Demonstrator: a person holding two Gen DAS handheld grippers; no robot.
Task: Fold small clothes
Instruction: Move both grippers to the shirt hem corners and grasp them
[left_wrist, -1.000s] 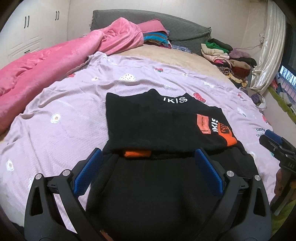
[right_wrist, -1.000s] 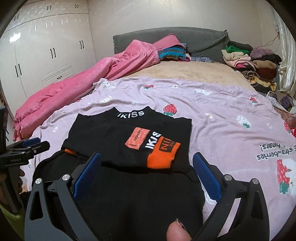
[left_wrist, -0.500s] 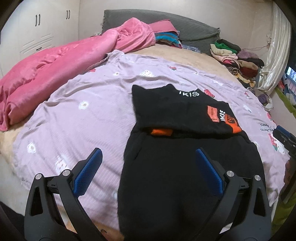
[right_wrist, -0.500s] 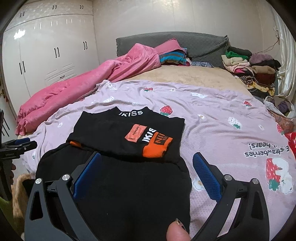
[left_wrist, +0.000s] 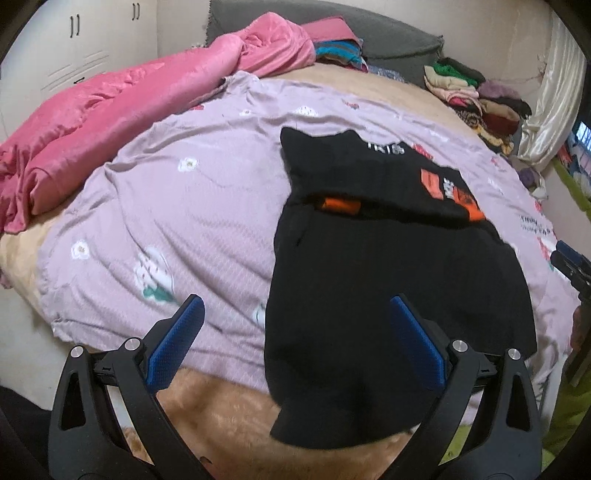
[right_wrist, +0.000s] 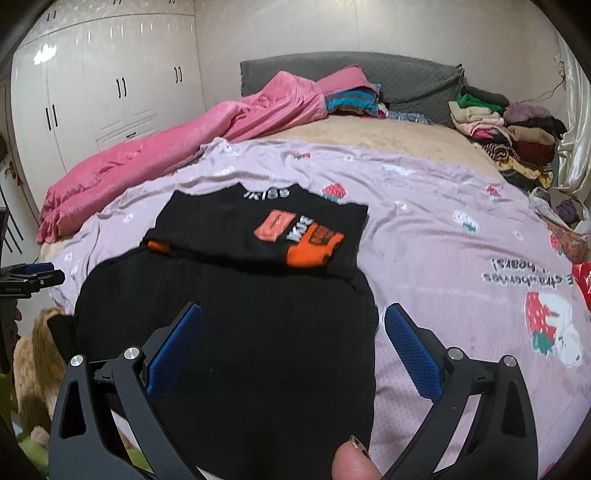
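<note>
Centrally, one black garment (right_wrist: 229, 332) lies flat at the near edge of the bed (right_wrist: 369, 136), its lower hem hanging just over that edge. Upper part is already folded down over the body; the folded panel shows an orange patch (right_wrist: 275, 226) and an orange block (right_wrist: 314, 247). Sides appear drawn in, so the piece reads as a narrow strip.

Progress, as judged: first folds done; at least one more fold of the long lower part is left, then setting aside.

Writing: white letters at the collar (right_wrist: 265, 193) read roughly "IKISS", seen inverted; the same lettering recurs beside the orange block. Patch text is too small to read.

Left tongs (left_wrist: 293, 339): spread wide, holding nothing, above the garment's left edge. Right tongs (right_wrist: 293, 345): spread wide, holding nothing, over the garment's right side.

Underlay: lilac strawberry-print sheet (right_wrist: 443, 240) with inverted printed words, partly legible. Beyond: pink quilt (right_wrist: 177, 147), stacked clothes (right_wrist: 498, 125) at the far right corner, white wardrobe (right_wrist: 92, 92).
</note>
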